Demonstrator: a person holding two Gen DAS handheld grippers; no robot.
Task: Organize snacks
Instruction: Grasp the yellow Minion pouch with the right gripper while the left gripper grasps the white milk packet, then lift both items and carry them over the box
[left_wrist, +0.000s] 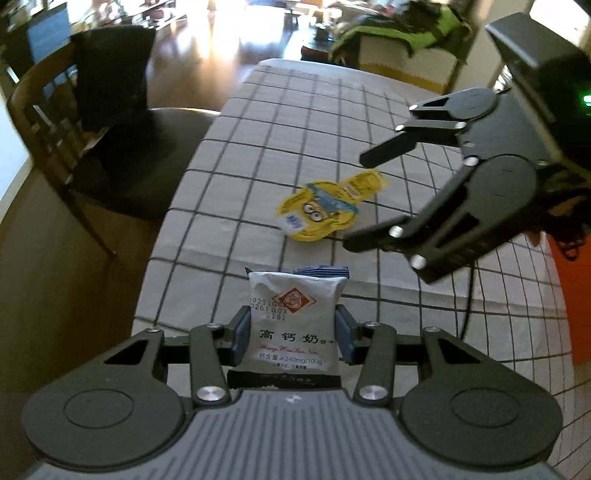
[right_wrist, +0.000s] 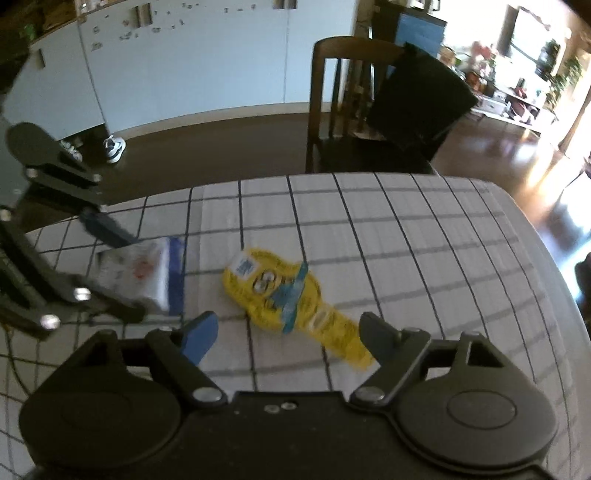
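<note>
My left gripper is shut on a white biscuit packet with a red diamond logo and blue ends, held above the checked tablecloth. The packet also shows in the right wrist view, between the left gripper's fingers. A yellow Minion-shaped snack pouch lies flat on the cloth beyond it. My right gripper is open and hovers just above the near end of the yellow pouch. The right gripper also shows in the left wrist view, open to the right of the pouch.
A wooden chair with a dark cloth over its back stands at the table's left side; it also shows in the right wrist view. The table edge curves away at the right. White cabinets stand beyond the dark floor.
</note>
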